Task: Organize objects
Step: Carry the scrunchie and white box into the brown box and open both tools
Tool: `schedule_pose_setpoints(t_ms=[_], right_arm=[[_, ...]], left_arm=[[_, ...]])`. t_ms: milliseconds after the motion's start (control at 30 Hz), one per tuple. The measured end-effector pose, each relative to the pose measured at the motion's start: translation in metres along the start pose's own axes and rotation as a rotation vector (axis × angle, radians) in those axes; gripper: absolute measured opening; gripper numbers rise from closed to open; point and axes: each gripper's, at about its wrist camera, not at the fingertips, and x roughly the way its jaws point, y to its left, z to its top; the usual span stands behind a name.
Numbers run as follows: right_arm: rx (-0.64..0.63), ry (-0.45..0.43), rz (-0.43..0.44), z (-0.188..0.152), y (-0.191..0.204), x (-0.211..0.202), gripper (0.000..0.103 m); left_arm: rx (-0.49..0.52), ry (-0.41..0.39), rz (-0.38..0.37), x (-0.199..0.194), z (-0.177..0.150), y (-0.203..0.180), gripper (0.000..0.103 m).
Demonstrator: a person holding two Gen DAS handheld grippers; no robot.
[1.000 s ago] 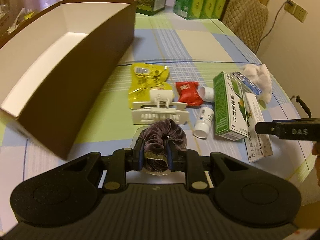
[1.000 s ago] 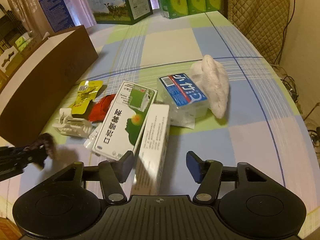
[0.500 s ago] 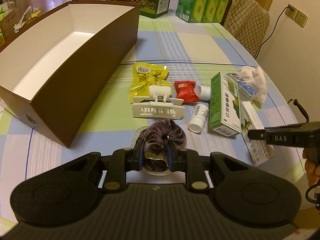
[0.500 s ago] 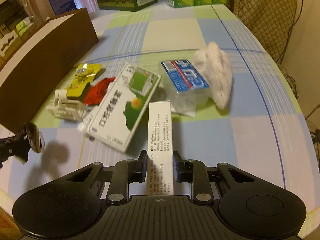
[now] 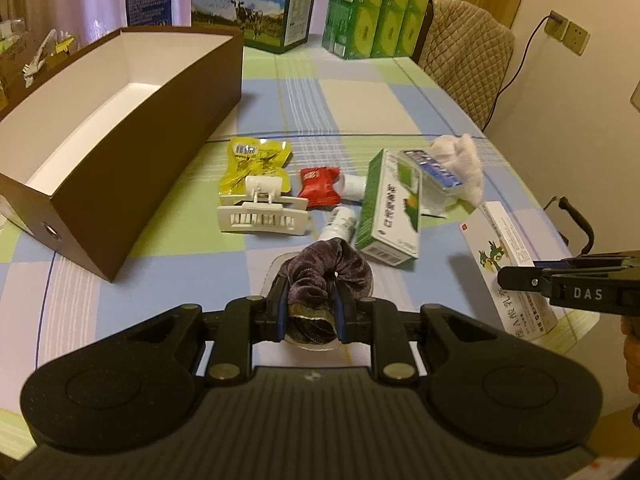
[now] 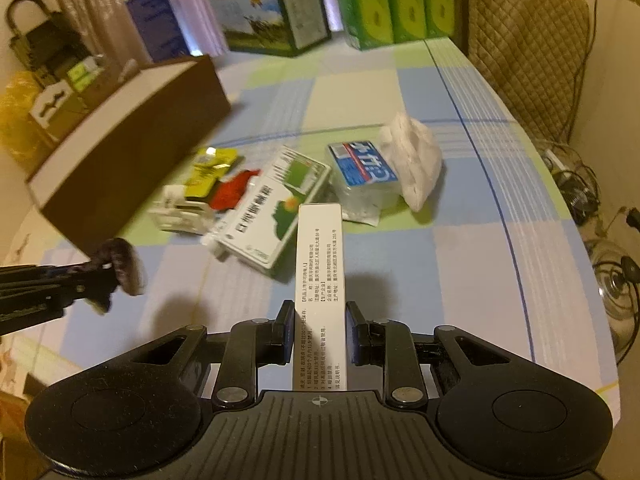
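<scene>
My left gripper point(image 5: 310, 304) is shut on a dark purple velvet scrunchie point(image 5: 326, 270), held above the near table; it shows as a dark bundle point(image 6: 120, 264) at the left of the right wrist view. My right gripper point(image 6: 319, 330) is shut on a long white medicine box point(image 6: 319, 264), lifted off the table and seen from the side point(image 5: 508, 268) in the left wrist view. An open brown box point(image 5: 120, 120) with a white inside stands at the left. Between them lie a white hair claw point(image 5: 262, 210), yellow packet point(image 5: 256, 160), red packet point(image 5: 320, 184), small white bottle point(image 5: 340, 226) and green-and-white carton point(image 5: 390, 210).
A blue-labelled tissue pack point(image 6: 362, 166) and a white cloth point(image 6: 414, 158) lie at the pile's far right. Milk carton box point(image 5: 252, 0) and green boxes point(image 5: 376, 8) stand at the table's far end, beside a quilted chair point(image 5: 464, 52). The table edge runs along the right.
My right gripper shut on the white medicine box and lifted it off the table. My left gripper rose and drew back with the scrunchie still in it.
</scene>
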Motion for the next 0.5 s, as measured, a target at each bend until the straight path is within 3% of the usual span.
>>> schedule_pose_setpoints(t_ms=[500], right_arm=[[-0.115, -0.042, 0.168, -0.009, 0.019, -0.043, 0.022]], left_arm=[[-0.094, -0.093, 0.085, -0.063, -0.024, -0.016, 0.018]])
